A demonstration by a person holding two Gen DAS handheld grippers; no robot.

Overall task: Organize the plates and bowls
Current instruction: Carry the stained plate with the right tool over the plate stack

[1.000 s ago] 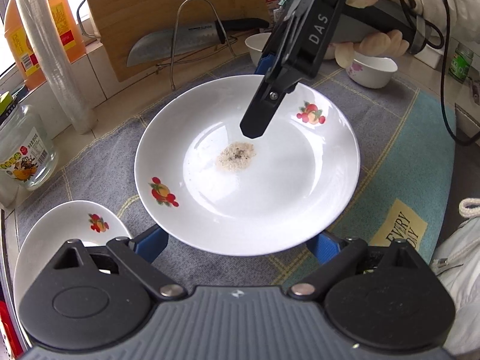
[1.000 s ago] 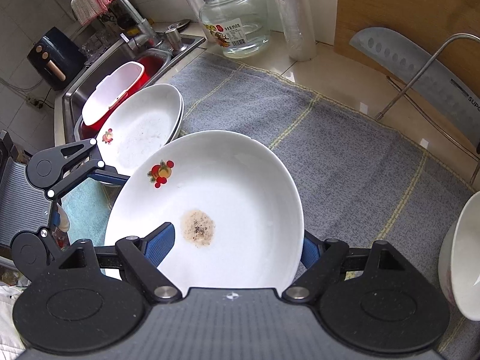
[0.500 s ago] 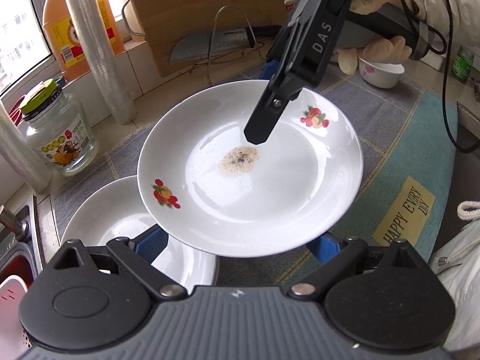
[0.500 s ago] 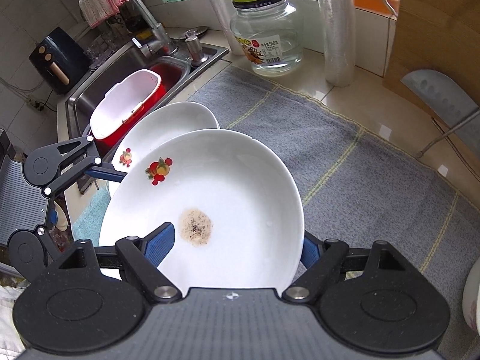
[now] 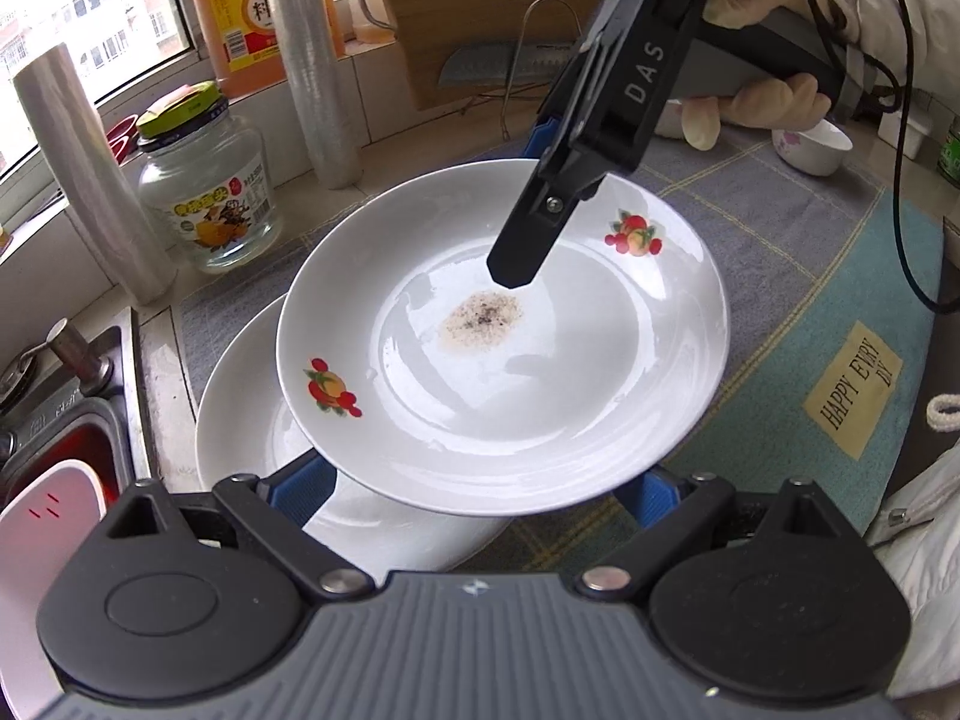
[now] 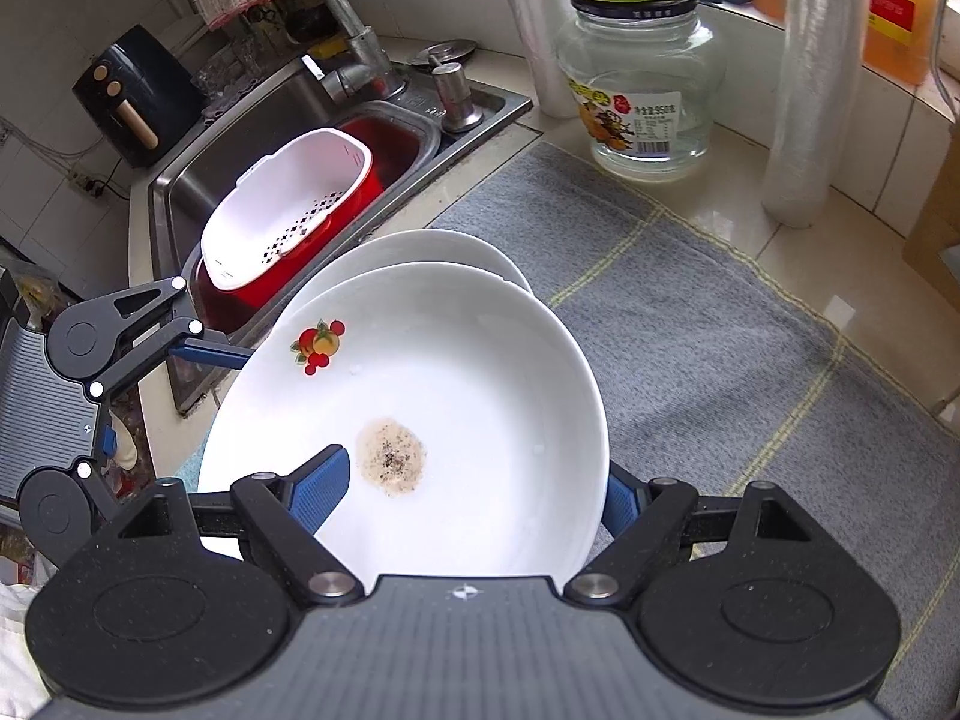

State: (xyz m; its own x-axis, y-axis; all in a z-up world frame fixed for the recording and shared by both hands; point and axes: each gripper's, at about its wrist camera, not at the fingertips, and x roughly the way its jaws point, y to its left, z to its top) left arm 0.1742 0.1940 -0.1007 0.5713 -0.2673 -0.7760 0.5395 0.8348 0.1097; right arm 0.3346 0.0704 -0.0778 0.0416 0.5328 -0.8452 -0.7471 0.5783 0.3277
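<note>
A white plate point(image 5: 540, 372) point(image 6: 480, 372) with fruit decals and a speckled brown stain is carried above the grey mat. My right gripper point(image 6: 474, 480) is shut on its rim, one finger point(image 5: 528, 240) lying on top of the plate and the other below. My left gripper point(image 5: 474, 480) stands wide open, both blue fingers point(image 5: 300, 486) tucked under the plate's near rim. The right wrist view shows one of those left fingers point(image 6: 210, 354) reaching under the rim. The carried plate hangs over a stack of matching white plates point(image 5: 252, 420) point(image 6: 420, 246) lying near the sink.
A steel sink point(image 6: 180, 180) holds a red basin with a white colander point(image 6: 288, 210); a faucet point(image 6: 354, 42) stands behind. A glass jar point(image 5: 204, 192), film rolls point(image 5: 318, 60), an orange bottle point(image 5: 240, 12), a cleaver point(image 5: 498, 66) and a small bowl point(image 5: 813, 147) line the counter. A gloved hand point(image 5: 762, 102) holds the right gripper.
Both grippers have carried the plate sideways toward the sink. It now hangs over the stack of plates instead of beside it. The grips look the same.
</note>
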